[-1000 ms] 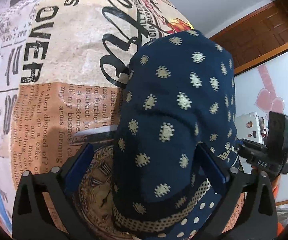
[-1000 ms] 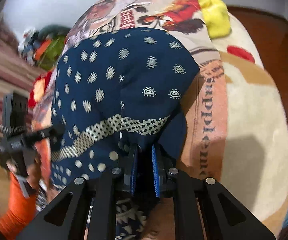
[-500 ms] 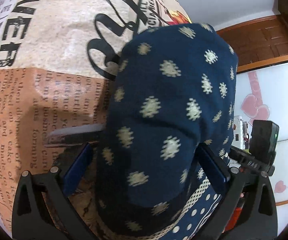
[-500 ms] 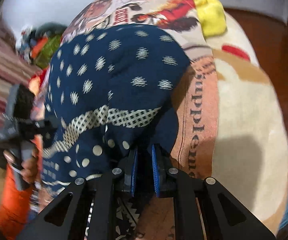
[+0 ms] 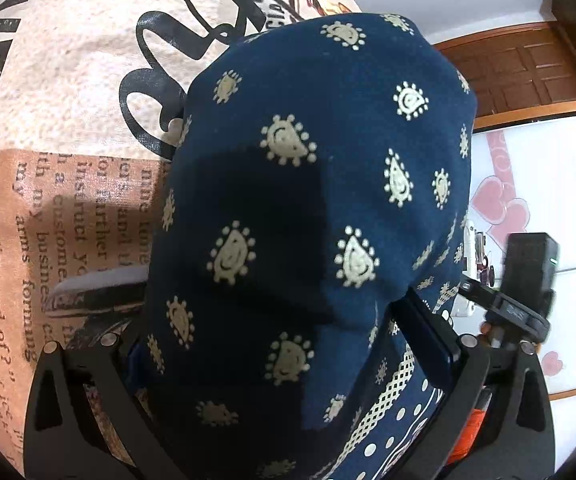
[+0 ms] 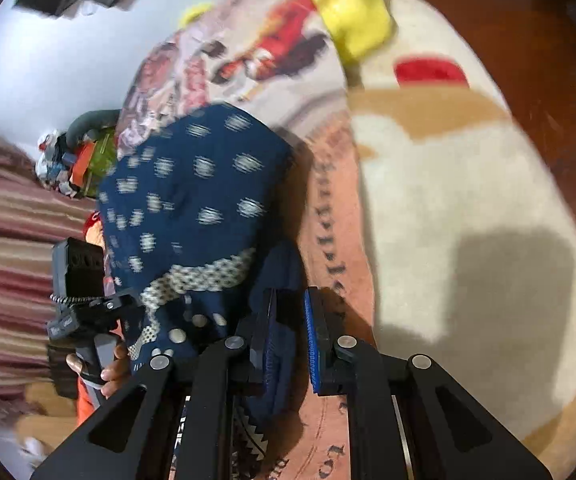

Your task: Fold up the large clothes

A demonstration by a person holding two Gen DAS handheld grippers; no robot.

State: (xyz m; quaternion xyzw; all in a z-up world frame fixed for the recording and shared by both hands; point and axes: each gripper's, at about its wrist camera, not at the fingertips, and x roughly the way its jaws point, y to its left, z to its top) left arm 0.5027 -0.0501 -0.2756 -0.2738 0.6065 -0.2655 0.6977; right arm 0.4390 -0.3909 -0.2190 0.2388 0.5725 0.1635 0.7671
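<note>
On the bed, a navy garment [image 5: 308, 208] with cream paisley dots and a lattice-band border is lying bunched over a printed blanket [image 5: 68, 100] covered in newspaper-style lettering. Left gripper [image 5: 288, 360] is sitting with its jaws wide apart, the cloth draped in a thick hump between and over them; the right-side blue pad [image 5: 428, 336] is showing, the other is mostly hidden under fabric. Not clamped on anything as far as I can see. Right gripper [image 6: 290, 336] is showing a narrow gap between its ribbed blue pads, jaws slightly apart; a dark fold of the garment [image 6: 192, 208] is lying against the inner pad, but whether it is pinched I cannot tell, and that view is motion-blurred.

Key relation: the garment is running up and away from both grippers, long axis roughly along their pointing direction, border edge nearest the jaws. The left gripper is nearer, buried in the cloth; the right one is only at its edge. The next grab probably needs the left jaws closing on that hump.

Cloth is looking soft, thick and floppy; the blanket is fleecy. A yellow plush item [image 6: 352, 12] is sitting at the far end.
</note>
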